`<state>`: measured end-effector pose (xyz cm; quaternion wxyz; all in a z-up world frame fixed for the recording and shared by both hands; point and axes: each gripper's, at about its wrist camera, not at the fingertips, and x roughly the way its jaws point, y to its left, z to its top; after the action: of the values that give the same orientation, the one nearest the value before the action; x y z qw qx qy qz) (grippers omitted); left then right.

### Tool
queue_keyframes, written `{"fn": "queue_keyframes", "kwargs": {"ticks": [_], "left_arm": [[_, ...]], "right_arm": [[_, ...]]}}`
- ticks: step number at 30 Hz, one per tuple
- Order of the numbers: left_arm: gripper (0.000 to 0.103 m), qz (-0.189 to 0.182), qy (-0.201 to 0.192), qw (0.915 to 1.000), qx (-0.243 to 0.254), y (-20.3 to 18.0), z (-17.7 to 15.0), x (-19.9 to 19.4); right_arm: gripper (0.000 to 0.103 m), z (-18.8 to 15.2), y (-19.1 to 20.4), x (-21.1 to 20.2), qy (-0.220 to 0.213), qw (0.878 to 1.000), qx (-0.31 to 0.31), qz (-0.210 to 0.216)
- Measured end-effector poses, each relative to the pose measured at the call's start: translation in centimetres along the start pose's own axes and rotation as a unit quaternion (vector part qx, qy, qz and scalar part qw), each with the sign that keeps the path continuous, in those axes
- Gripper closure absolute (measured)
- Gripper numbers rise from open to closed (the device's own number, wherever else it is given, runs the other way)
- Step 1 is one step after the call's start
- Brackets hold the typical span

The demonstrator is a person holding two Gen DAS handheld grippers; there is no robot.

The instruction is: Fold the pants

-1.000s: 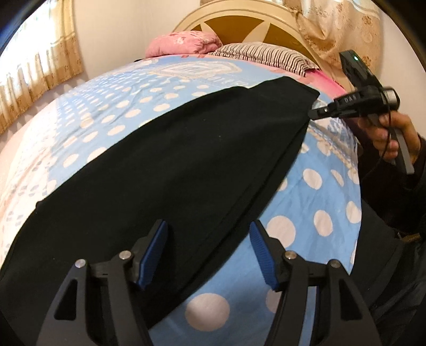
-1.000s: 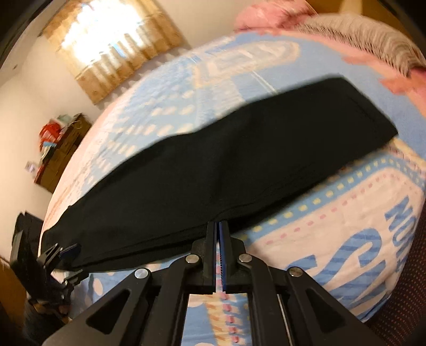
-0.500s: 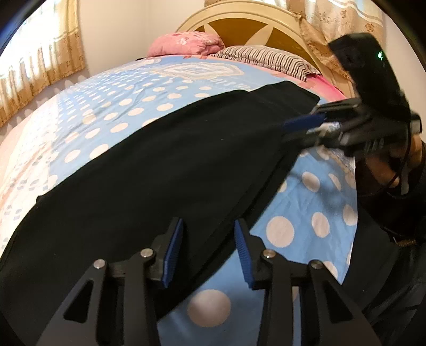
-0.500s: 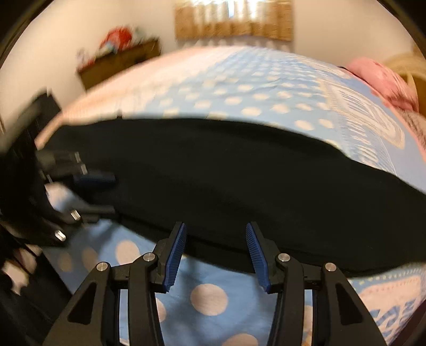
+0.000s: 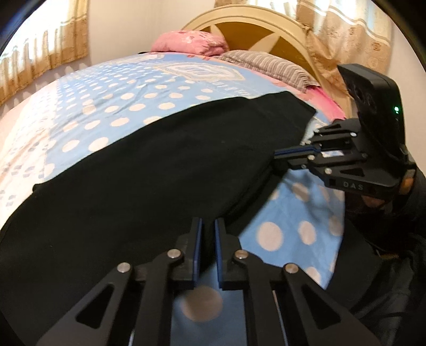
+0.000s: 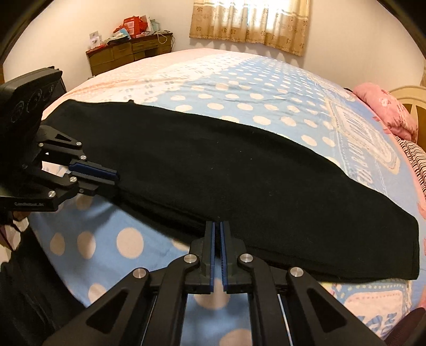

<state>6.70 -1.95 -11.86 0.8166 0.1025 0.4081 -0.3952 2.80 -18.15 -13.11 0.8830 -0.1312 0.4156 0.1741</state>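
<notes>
Black pants point(image 5: 159, 170) lie folded lengthwise in a long strip across the bed, also in the right wrist view point(image 6: 239, 173). My left gripper point(image 5: 207, 226) is shut on the pants' near edge; it shows in the right wrist view point(image 6: 115, 177) at the strip's left part. My right gripper point(image 6: 218, 229) is shut on the same near edge further along; it shows in the left wrist view point(image 5: 277, 154) at the right.
The bed has a blue polka-dot sheet point(image 6: 127, 239). A pink pillow point(image 5: 191, 44) and a striped pillow point(image 5: 269, 65) lie by the headboard point(image 5: 255, 29). A wooden dresser point(image 6: 127, 53) stands by the far wall. Curtains point(image 6: 250, 24) hang behind.
Both grippers went from open to shut on the pants' near edge. My right gripper swung in from the far end toward the middle of the strip.
</notes>
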Motion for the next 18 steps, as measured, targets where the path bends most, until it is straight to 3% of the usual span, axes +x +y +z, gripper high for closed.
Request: {"fn": "queue_keyframes", "kwargs": {"ticks": [5,6,9,11,13,15,18], "left_arm": [[0.093,-0.001,0.012,0.9997,0.021,-1.1,-0.4,0.4],[0.093,0.001,0.010,0.9998,0.016,-0.9,-0.3,0.3],[0.088,0.003,-0.005,1.0000,-0.003,-0.3,0.3,-0.5],[0.075,0.002,-0.017,0.9998,-0.005,-0.1,0.5,-1.6],[0.054,0.011,-0.034,0.9994,0.001,-0.1,0.7,-2.5],[0.049,0.025,-0.049,0.9985,0.005,0.3,0.9,-3.3],[0.049,0.050,-0.048,0.9976,0.000,1.1,0.8,-3.1]], "right_arm": [[0.097,-0.1,-0.3,1.7,-0.003,1.000,0.001,0.003],[0.092,-0.2,-0.2,1.4,-0.006,1.000,0.000,0.003],[0.049,-0.1,-1.1,-0.1,-0.014,1.000,0.002,0.008],[0.048,-0.1,-3.8,-1.6,-0.033,0.999,0.037,0.012],[0.048,-0.2,-7.4,-2.9,-0.049,0.995,0.082,-0.009],[0.049,-0.8,-12.0,-4.3,-0.062,0.988,0.136,-0.043],[0.049,-2.0,-19.6,-6.0,-0.075,0.966,0.231,-0.087]]}}
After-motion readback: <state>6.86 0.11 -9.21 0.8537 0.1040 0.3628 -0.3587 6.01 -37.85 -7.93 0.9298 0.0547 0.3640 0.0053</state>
